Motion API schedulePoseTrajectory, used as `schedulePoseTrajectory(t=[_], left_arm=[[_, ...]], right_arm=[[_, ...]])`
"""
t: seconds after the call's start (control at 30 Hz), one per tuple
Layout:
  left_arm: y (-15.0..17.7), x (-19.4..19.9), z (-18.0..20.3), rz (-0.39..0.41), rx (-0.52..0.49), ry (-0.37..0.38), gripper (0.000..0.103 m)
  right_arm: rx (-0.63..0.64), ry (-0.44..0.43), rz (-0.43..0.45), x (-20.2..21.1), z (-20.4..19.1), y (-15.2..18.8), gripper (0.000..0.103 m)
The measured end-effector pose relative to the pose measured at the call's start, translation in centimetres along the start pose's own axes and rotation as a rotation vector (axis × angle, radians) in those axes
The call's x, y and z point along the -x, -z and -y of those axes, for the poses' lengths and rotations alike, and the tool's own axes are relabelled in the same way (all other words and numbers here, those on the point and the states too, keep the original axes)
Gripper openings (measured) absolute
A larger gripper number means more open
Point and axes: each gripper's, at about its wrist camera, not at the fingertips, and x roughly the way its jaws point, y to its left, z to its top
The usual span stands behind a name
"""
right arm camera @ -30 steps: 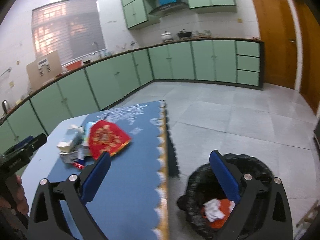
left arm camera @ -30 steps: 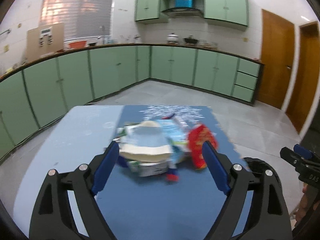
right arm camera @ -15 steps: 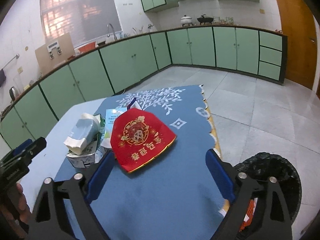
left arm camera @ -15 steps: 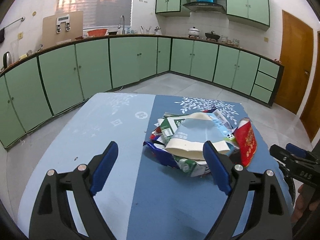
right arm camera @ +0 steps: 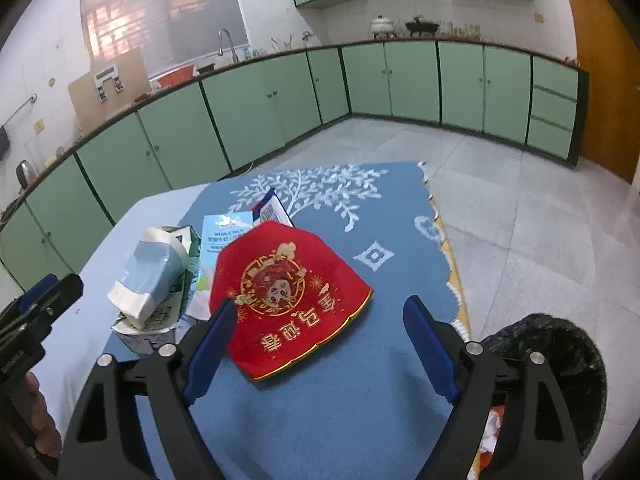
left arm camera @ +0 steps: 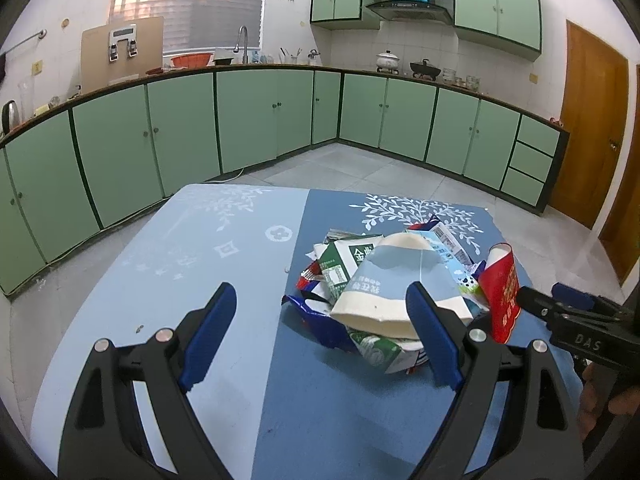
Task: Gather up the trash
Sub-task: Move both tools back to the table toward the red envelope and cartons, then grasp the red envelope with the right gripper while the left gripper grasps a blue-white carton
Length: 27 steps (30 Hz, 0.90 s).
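Right wrist view: my right gripper (right arm camera: 316, 344), jaws just narrowed yet wide and empty, hovers near the red paper packet (right arm camera: 290, 296) beside the crushed cartons (right arm camera: 154, 280). I'd straddle its near edge, then pinch. Left gripper (left arm camera: 320, 336) gapes empty; bin (right arm camera: 560, 356) waits right.

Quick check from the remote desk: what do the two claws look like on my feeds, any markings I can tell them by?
Both match: the left claw and the right claw have black skeletal frames with triangular cut-outs, silver round bolt heads at the pivots, and flat blue pads lining each finger. In the left wrist view the right claw's side shows white letters "DAS". No cables or sleeves show.
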Motion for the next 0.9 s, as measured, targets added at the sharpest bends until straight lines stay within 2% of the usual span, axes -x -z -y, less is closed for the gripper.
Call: schedulePoseTrajectory(t=[0.4,0.6,0.73,0.9], left_arm=[[0.1,-0.9,0.9,-0.008,-0.019,0.003,0.084],[0.1,-1.2,1.3,-0.012,-0.019,0.002,0.084],[0.3,-1.4,1.5,-0.019,-0.021,0.005,0.084],[0.5,-2.0,1.7,-0.039,-0.021,0.029,0.084]], right_arm=[[-0.045,-0.031,-0.042,-1.9,0.9,0.2,0.082],[-0.042,-0.081,-0.044,-1.8,0.6,0.4,0.063],[-0.032,-0.130,-0.051,-1.5,0.1,0.7,0.043],[0.011,-0.133,-0.047,-1.0,-1.1,1.0,0.042]])
